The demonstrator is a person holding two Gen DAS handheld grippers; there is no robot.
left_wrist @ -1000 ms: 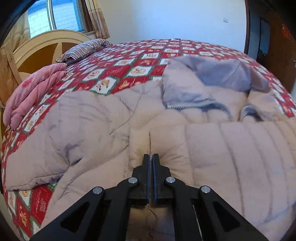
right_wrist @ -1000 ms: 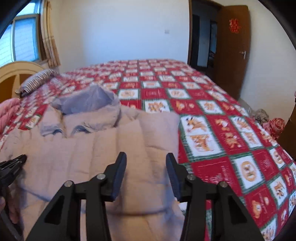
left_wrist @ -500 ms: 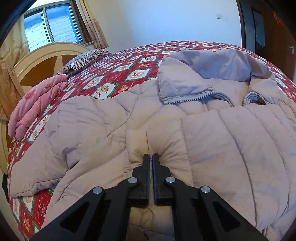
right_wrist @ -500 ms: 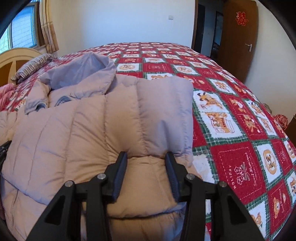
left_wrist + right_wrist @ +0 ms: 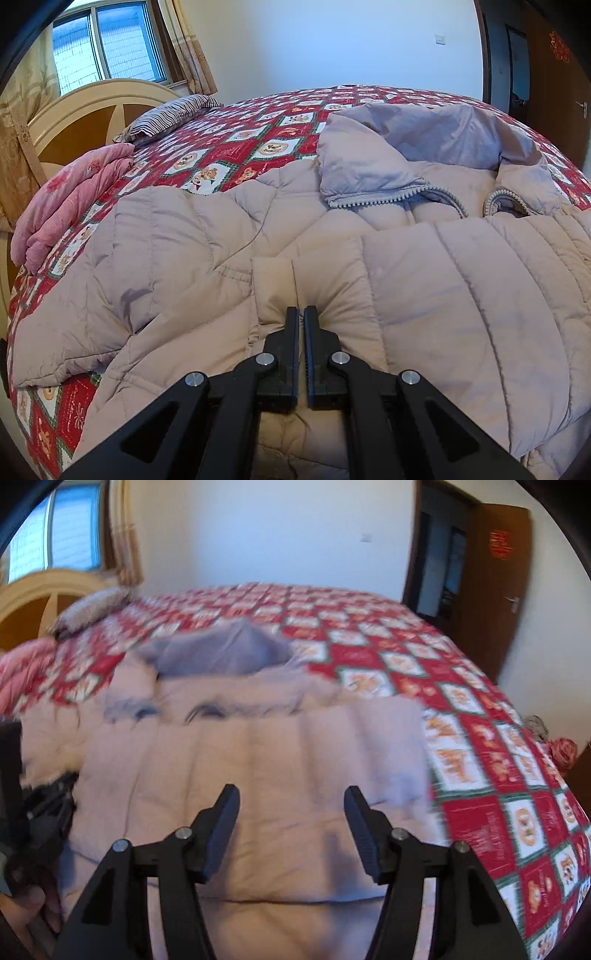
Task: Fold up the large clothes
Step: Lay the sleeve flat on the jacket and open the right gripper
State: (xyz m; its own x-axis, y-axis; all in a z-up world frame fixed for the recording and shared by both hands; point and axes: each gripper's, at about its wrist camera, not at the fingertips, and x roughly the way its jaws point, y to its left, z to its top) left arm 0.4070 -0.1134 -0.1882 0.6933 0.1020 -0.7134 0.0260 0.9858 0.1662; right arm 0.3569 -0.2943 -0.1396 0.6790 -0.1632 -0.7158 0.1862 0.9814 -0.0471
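Two grippers: left gripper (image 5: 300,314) fingers pinch jacket (image 5: 443,295) fold; right gripper (image 5: 291,797) fingers just widened, apart above it.

Left gripper (image 5: 300,314): jaws pinched together, pointing toward 12 o'clock.
Right gripper (image 5: 291,797): jaws apart, just been opening, nothing gripped.
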